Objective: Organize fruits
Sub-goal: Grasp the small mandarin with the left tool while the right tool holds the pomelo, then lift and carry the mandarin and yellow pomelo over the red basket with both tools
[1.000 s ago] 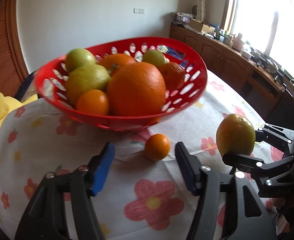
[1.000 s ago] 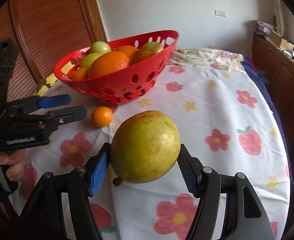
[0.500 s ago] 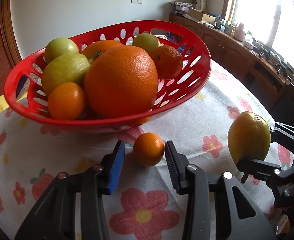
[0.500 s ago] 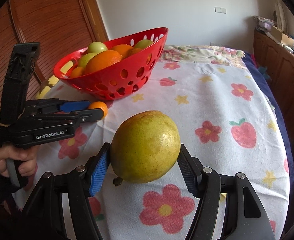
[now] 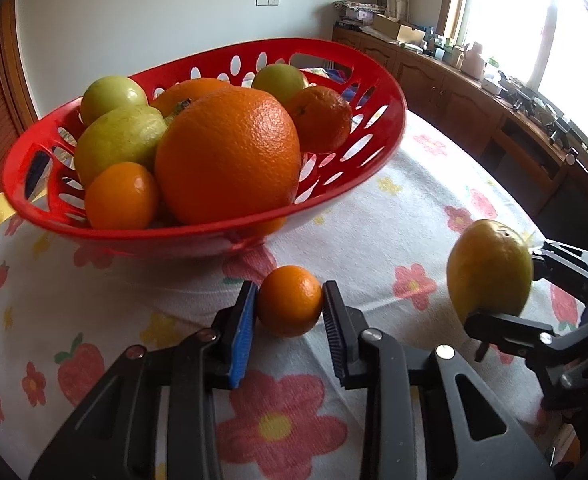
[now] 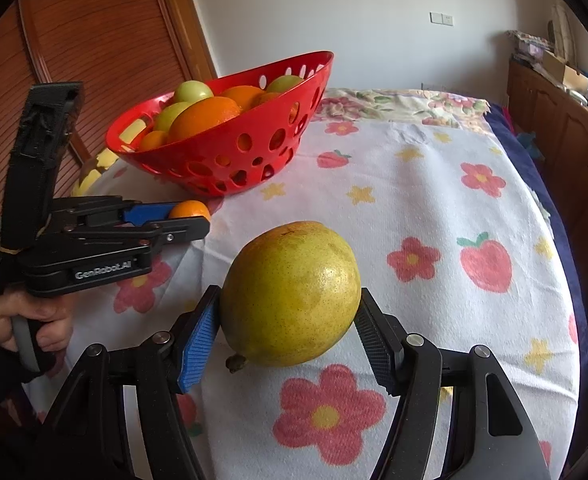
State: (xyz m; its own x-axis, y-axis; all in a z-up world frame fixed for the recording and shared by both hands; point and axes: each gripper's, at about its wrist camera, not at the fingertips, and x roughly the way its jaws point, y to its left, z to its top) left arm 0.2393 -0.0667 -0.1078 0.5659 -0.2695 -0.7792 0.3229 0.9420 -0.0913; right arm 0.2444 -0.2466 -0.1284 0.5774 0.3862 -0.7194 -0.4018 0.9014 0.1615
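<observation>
On a flower-print tabletop (image 6: 433, 200), the left gripper (image 5: 290, 310) has just closed its jaws on a small orange (image 5: 290, 300) lying just before the red fruit basket (image 5: 373, 160), while the right gripper (image 6: 290, 320) pinches a yellow-green pear (image 6: 290, 292) nearby.

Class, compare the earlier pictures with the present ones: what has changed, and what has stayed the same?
The left gripper moved in toward the small orange on the tablecloth, and its jaws have just closed onto it. The right gripper holds the yellow-green fruit as before; the red basket is unchanged.
</observation>
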